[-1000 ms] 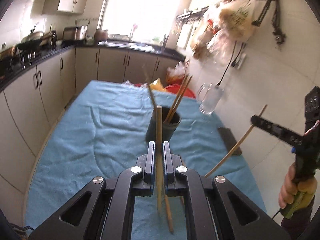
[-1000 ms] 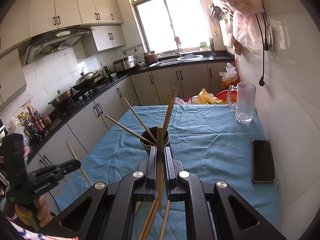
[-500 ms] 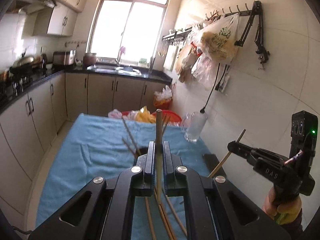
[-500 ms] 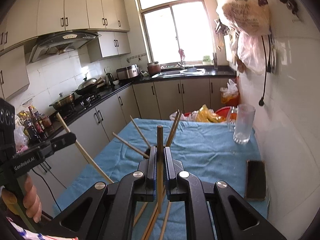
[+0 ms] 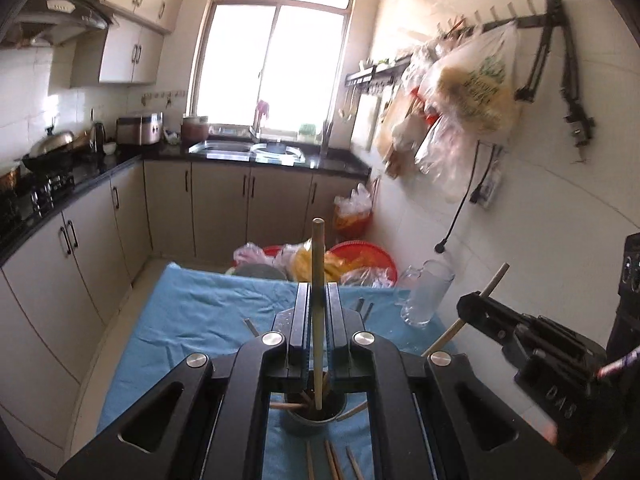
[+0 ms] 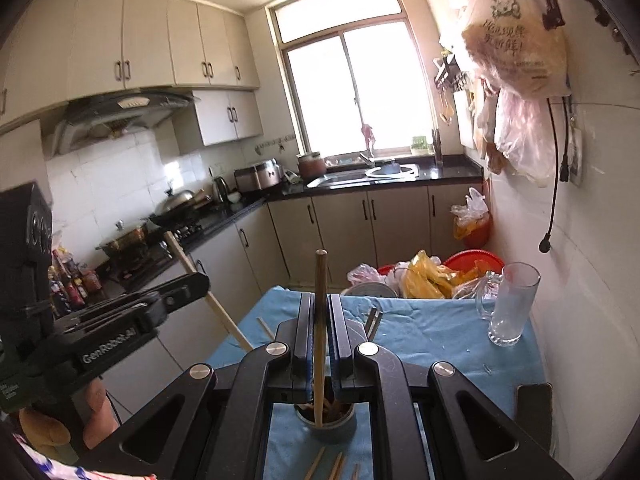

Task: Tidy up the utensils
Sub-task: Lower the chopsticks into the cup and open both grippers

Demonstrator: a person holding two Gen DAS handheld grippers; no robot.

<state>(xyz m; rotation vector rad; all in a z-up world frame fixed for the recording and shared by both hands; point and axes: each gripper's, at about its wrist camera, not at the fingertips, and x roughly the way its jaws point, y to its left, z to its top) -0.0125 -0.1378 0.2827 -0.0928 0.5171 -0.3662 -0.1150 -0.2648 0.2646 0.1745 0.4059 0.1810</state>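
Observation:
My left gripper point(image 5: 318, 300) is shut on a wooden chopstick point(image 5: 318, 264), held upright with its lower end over the dark utensil cup point(image 5: 316, 414). My right gripper point(image 6: 320, 312) is shut on another wooden chopstick point(image 6: 321, 280), its lower end inside the same cup point(image 6: 326, 424). The cup holds several chopsticks. More chopsticks point(image 5: 330, 462) lie on the blue cloth in front of the cup. The right gripper with its chopstick also shows in the left wrist view point(image 5: 472, 308); the left gripper shows in the right wrist view point(image 6: 192, 284).
The table has a blue cloth point(image 5: 200, 320). A glass mug point(image 6: 512, 306) stands at the right by the tiled wall. A dark phone point(image 6: 534, 404) lies at the right edge. Bags and a red basin point(image 5: 360, 256) sit beyond the far end. Cabinets run along the left.
Both grippers have risen and come over the cup, tilting so the chopsticks point down into it. The cup, earlier ahead of the fingers, now sits beneath them.

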